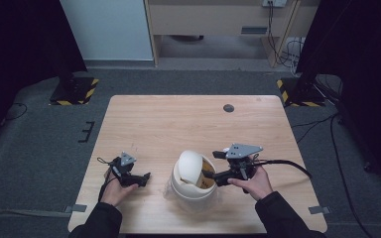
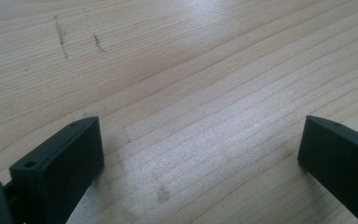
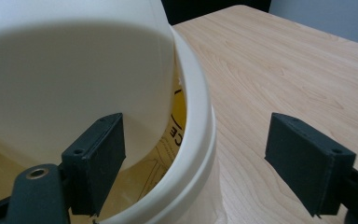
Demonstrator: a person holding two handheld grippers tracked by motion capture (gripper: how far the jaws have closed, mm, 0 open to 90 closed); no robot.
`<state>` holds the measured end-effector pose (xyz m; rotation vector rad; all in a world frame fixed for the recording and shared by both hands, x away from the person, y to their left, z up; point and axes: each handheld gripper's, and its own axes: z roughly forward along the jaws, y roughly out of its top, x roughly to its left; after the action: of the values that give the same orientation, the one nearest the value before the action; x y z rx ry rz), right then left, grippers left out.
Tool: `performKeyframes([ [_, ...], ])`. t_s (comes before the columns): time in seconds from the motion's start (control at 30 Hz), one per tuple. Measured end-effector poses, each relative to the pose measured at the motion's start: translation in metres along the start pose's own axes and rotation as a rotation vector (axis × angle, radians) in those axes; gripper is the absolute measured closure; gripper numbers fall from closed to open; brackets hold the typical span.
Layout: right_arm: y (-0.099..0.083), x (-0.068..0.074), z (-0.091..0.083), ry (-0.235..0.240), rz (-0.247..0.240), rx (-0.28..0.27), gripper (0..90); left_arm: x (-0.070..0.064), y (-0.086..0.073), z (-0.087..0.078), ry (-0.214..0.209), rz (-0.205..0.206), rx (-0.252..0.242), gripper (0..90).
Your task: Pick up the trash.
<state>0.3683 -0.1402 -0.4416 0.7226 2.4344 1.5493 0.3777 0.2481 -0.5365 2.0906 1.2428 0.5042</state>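
Bucket (image 1: 194, 184) rim between spread jaws of right gripper (image 1: 217, 174), at its 9 o'clock; left gripper (image 1: 144, 179) spread, idle.

A light wooden table (image 1: 178, 119) stands on grey carpet (image 1: 39, 144), with black curtains (image 1: 20, 44) at both sides.

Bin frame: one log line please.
right hand-held gripper: open, jaws straddling bin rim | left hand-held gripper: open, over table | swing lid: tilted
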Motion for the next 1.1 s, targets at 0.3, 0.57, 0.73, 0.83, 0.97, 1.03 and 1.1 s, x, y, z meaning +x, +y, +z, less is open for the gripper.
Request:
performKeyframes([
  [0.3,0.005,-0.001,-0.006,-0.002,0.009,-0.033,21.1,0.0,0.0,0.0,0.0,0.0,0.0,0.0],
  [0.57,0.012,-0.016,-0.03,-0.053,0.025,-0.083,19.7,0.0,0.0,0.0,0.0,0.0,0.0,0.0],
  [0.73,0.01,-0.026,-0.04,-0.096,0.038,-0.094,19.3,0.0,0.0,0.0,0.0,0.0,0.0,0.0],
  [0.83,0.004,-0.038,-0.047,-0.155,0.048,-0.093,19.2,0.0,0.0,0.0,0.0,0.0,0.0,0.0],
  [0.97,-0.002,-0.048,-0.05,-0.182,0.066,-0.086,19.3,0.0,0.0,0.0,0.0,0.0,0.0,0.0],
  [1.03,-0.004,-0.051,-0.05,-0.203,0.051,-0.056,19.1,0.0,0.0,0.0,0.0,0.0,0.0,0.0],
  [1.1,-0.006,-0.054,-0.05,-0.219,0.05,-0.043,19.4,0.0,0.0,0.0,0.0,0.0,0.0,0.0],
])
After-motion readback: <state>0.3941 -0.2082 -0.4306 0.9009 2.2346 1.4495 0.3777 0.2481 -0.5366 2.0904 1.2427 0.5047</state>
